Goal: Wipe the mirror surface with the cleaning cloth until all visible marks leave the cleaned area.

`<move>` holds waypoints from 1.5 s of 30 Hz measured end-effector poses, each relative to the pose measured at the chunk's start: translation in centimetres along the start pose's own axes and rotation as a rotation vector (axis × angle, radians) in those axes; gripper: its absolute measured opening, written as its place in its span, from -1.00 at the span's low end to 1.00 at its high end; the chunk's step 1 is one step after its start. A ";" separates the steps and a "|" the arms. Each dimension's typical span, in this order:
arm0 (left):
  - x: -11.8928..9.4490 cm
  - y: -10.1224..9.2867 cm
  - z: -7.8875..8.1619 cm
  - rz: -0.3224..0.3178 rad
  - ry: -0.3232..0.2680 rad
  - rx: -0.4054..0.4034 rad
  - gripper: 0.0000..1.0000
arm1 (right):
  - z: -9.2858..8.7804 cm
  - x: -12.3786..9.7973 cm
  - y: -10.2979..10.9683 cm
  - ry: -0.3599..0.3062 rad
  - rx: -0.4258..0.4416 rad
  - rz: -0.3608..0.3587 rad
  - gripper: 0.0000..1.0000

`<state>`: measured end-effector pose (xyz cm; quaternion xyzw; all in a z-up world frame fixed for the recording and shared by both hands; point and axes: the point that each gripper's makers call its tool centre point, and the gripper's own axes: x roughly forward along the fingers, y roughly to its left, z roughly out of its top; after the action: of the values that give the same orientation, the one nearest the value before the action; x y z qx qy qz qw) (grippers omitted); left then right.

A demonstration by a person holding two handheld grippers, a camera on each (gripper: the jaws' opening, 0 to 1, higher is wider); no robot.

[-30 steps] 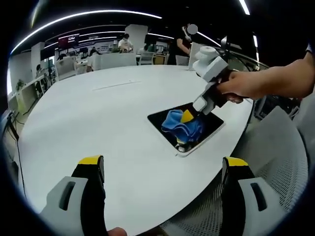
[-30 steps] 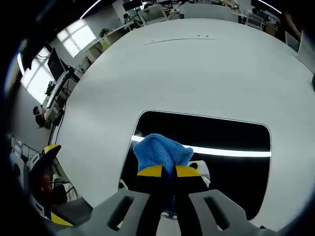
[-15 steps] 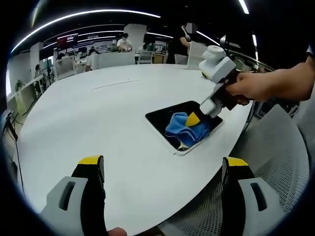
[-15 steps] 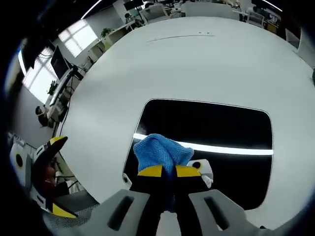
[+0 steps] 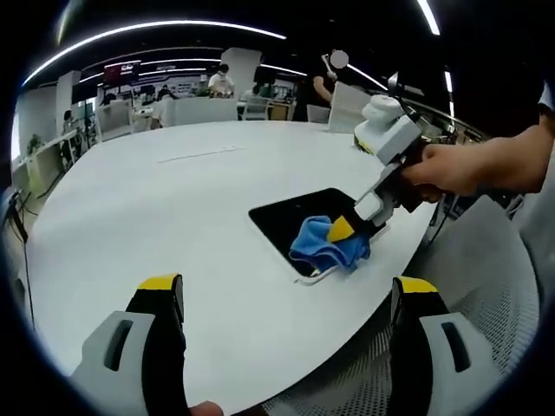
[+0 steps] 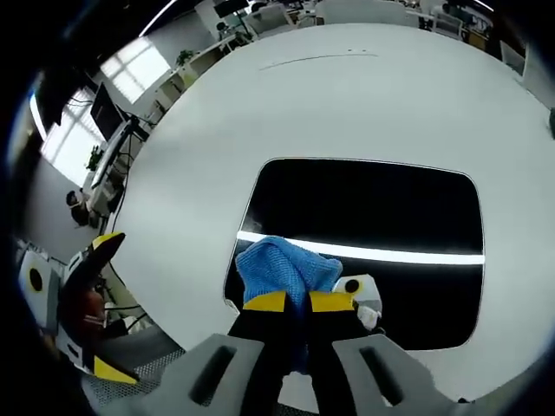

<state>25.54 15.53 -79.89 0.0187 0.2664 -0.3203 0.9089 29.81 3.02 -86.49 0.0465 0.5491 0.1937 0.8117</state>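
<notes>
**Cloth pinched tight, down on the near edge of the mirror**

Right gripper [image 6: 289, 301] clamped on the blue cleaning cloth [image 6: 284, 267], 2 yellow-tipped jaws closed together with a fold of fabric between them and the rest bunched out in front. Seen from the left gripper view too: same gripper [image 5: 340, 230] angled down from a hand [image 5: 451, 169], cloth [image 5: 325, 246] pressed onto the near end of the mirror [image 5: 299, 217]. Left gripper [image 5: 286, 290] held back over the table [image 5: 139, 199], jaws spread wide, nothing between them.

Out from the tips: mirror [image 6: 373, 217] lying flat on the white round table [image 6: 347, 104], dark glass with a pale rim, a bright strip of ceiling light reflected across it. No marks clear enough to make out at this size.

Handling, as a judgement: cloth soft and light, bound to crumple and drag, so best gripped by a gathered fold as now, with a loose pad left to meet the glass. Mirror stiff, smooth, probably slippery and fragile; thin and unfixed, likely to slide under a hard push. Spare gripper free to steady the rim if needed.
</notes>
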 end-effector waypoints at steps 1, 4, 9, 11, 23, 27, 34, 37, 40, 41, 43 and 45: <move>0.0 0.0 -0.1 0.000 -0.001 -0.005 0.98 | -0.1 0.0 0.0 -0.003 -0.005 0.000 -0.97; -0.2 0.4 -0.3 0.017 0.001 -0.018 0.98 | -0.1 0.0 0.0 -0.002 -0.003 0.005 -0.97; -0.1 0.5 -0.4 0.027 -0.011 -0.047 0.98 | 0.0 -0.1 -0.1 0.005 0.001 0.011 -0.97; -0.1 0.7 -0.4 0.038 -0.016 -0.052 0.98 | -0.2 -0.1 0.0 0.015 0.002 0.012 -0.97; 0.0 1.0 -0.6 0.045 -0.014 -0.067 0.98 | -0.4 -0.2 0.1 0.001 -0.006 0.020 -0.97; 0.0 1.0 -0.7 0.046 -0.009 -0.065 0.98 | -0.3 -0.4 -0.1 0.001 -0.016 0.014 -0.97; -0.1 1.2 -0.6 0.051 -0.008 -0.068 0.98 | -0.5 -0.7 -1.1 -0.001 -0.004 0.011 -0.96; -0.4 1.4 0.0 0.065 -0.033 -0.092 0.98 | -0.6 -1.0 -1.7 0.000 -0.007 0.002 -0.96; -0.3 1.2 0.4 0.062 -0.036 -0.072 0.98 | -0.7 -1.1 -2.3 -0.003 -0.002 0.000 -0.96; -0.3 1.1 0.4 0.055 -0.032 -0.073 0.98 | -0.7 -1.2 -2.4 -0.004 0.000 0.002 -0.96; -0.1 0.9 0.5 0.041 -0.028 -0.078 0.98 | -0.7 -1.2 -2.4 -0.004 0.004 0.001 -0.96; 0.0 0.9 0.8 0.040 -0.027 -0.084 0.98 | -0.7 -1.2 -2.4 -0.003 0.005 0.004 -0.96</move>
<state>26.44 16.02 -79.36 -0.0186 0.2670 -0.2906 0.9187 29.39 0.26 -86.44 0.0500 0.5481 0.1940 0.8121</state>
